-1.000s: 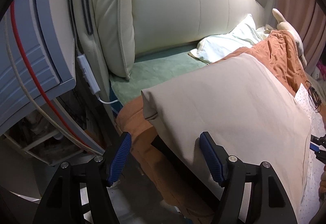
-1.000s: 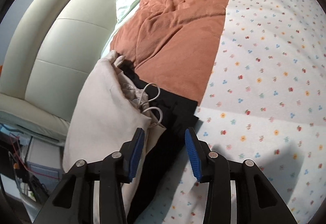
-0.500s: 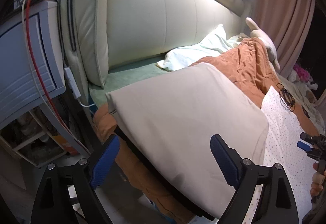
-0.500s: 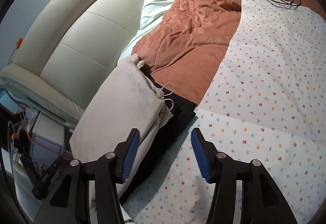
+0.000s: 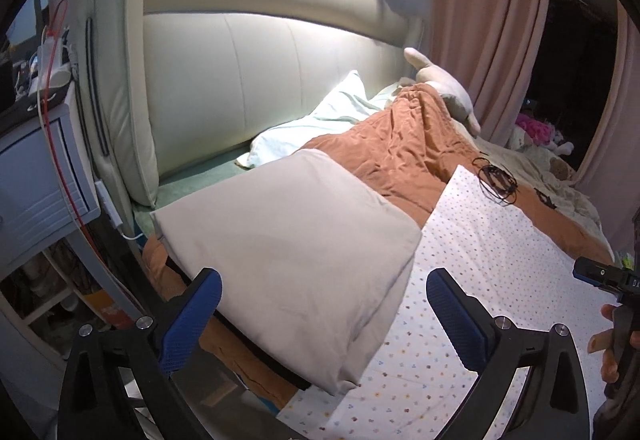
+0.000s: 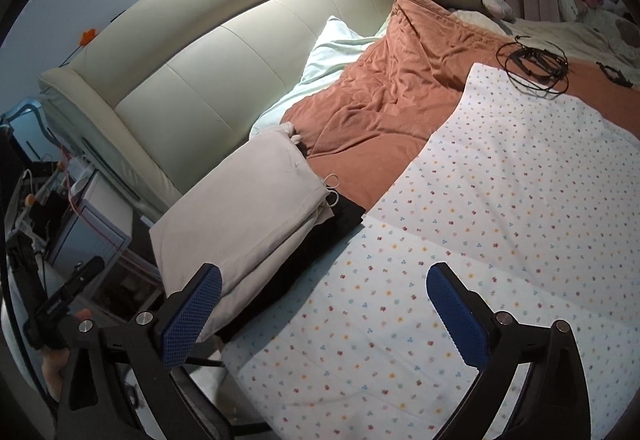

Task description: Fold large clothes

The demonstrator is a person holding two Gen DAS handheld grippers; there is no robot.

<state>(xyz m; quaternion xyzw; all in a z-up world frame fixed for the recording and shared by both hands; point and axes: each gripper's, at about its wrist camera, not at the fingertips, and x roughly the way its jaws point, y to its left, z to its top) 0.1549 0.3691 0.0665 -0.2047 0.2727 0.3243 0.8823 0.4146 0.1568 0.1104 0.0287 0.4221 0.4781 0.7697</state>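
Folded beige garment [image 5: 288, 248] lies along the bed's [image 6: 480, 240] left edge, long axis toward the headboard [image 5: 248, 79]; both my grippers [image 5: 320, 308] [image 6: 320, 308], spread empty, have pulled back.

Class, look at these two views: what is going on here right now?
A person holds a pair of tongs in each hand over a bed. A beige garment lies folded at the bed's edge on top of a folded black garment, beside the orange blanket. The left tongs and right tongs are both open, holding nothing, above the pile and the dotted sheet. The folding of these pieces looks done.
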